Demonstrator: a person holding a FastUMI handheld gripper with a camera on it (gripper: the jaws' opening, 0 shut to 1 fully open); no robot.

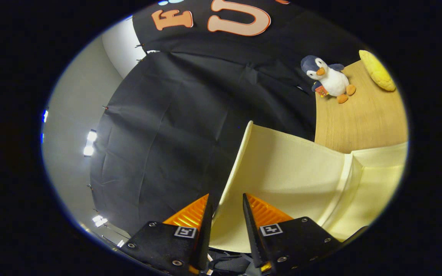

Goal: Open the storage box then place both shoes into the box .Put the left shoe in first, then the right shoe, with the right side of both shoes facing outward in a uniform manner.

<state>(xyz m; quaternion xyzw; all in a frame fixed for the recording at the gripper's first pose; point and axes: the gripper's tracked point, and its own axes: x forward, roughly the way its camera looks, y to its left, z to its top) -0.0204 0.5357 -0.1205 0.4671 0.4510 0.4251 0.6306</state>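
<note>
No readable text, labels or numbers

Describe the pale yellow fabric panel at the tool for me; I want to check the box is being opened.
The pale yellow fabric panel looks like woven cloth with a stitched rim. It stands raised and tilted, its edge running up from between the fingers of the tool, whose jaws stand a little apart around that edge. A seam joins it to a second yellow panel. Beyond it lies the wooden tabletop.

Setting: staged recording booth (not a lived-in home).
Walls: pinned black cloth (175, 126); plain pale wall (75, 111) behind.
Surface: wooden table (359, 119).
Props: plush penguin (328, 78), yellow cushion (377, 71).
Lighting: bright lamps (89, 143).
</note>
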